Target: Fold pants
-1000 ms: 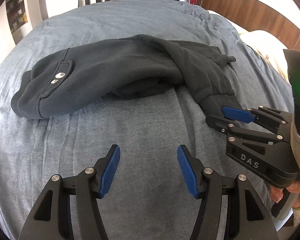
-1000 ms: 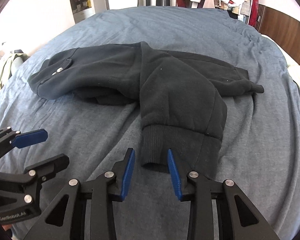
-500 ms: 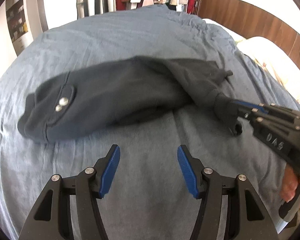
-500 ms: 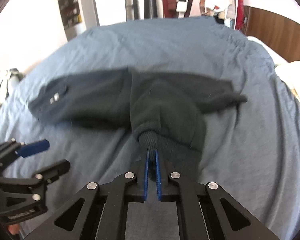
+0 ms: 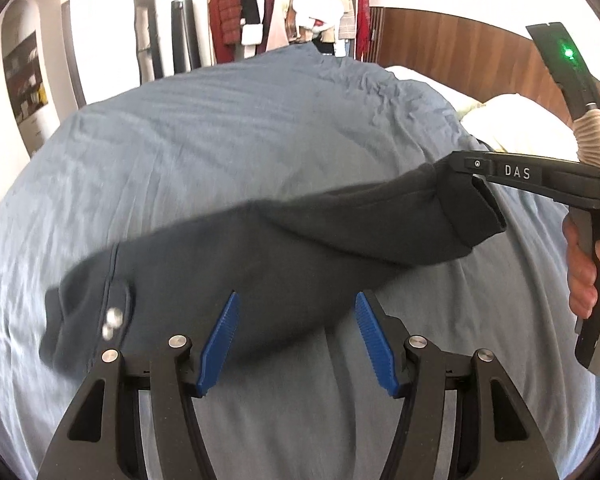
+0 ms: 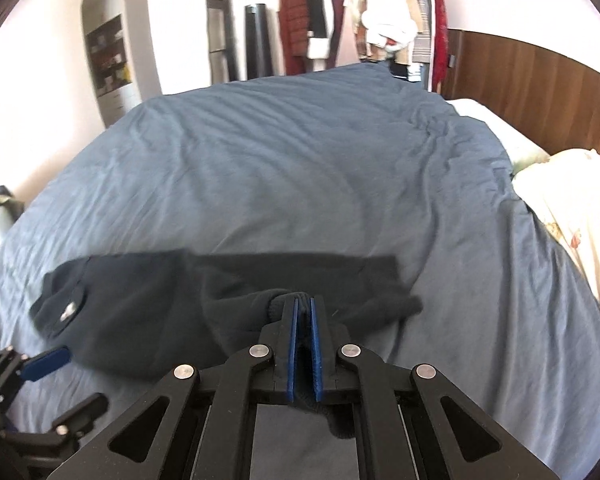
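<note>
One blue-grey duvet [image 6: 300, 168] covers the whole bed and is creased all over; it takes up most of both views. Behind it a dark wooden headboard [image 6: 540, 80] runs along the right wall, and a rail of hanging clothes [image 6: 360, 16] in red, white and plaid stands against the white far wall. An arched wall niche with shelves [image 6: 108, 60] sits left of that rail, with two dark upright rolls [image 6: 256, 40] leaning between niche and clothes. A cream pillow [image 6: 572, 216] lies at the duvet's right edge, near the headboard.

Dark sweatpants [image 5: 260, 264] stretch across the near part of the duvet, blurred. Their waist end lies on the left, where a pocket flap with two metal snaps [image 5: 114, 322] shows. One leg rises off the bed toward the right, its ribbed cuff [image 5: 468, 208] hanging from the right gripper [image 6: 304, 344], whose blue pads are pressed together on the knit. The person's right hand [image 5: 584, 256] wraps that gripper's handle, and a green light [image 5: 568, 54] glows on its upper housing.

The left gripper [image 5: 296, 340] hangs just above the sweatpants' near edge, its blue pads [image 5: 220, 336] spread wide with nothing between them. From the right wrist view it appears at the lower left corner, beside the waist end.
</note>
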Available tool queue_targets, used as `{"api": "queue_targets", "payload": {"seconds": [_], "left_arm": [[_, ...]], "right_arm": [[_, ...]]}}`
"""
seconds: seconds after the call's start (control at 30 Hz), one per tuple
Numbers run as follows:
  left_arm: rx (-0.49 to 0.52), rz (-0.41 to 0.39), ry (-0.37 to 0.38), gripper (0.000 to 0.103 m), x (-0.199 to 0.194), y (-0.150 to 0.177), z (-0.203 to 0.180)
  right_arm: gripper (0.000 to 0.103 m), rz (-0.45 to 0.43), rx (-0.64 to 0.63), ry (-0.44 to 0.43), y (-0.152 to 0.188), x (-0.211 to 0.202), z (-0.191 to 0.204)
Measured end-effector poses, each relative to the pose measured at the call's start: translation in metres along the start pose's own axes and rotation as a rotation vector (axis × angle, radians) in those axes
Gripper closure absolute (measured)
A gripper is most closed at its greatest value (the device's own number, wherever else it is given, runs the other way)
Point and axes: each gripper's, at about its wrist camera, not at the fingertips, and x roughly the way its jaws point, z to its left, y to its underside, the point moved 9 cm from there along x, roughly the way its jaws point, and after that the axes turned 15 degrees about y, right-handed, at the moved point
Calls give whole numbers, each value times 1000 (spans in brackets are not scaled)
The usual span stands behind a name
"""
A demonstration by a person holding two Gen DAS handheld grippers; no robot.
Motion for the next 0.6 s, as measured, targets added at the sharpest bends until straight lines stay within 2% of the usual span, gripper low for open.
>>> {"api": "queue_targets", "payload": {"seconds": [0.3,0.6], "left_arm": [[17,14,-11,44,34,-33,7],[25,66,-19,43,83,-43,11]], "right_arm": [[96,57,55,38,-41,56,-30],[96,153,57,86,-51,128,-46]]}}
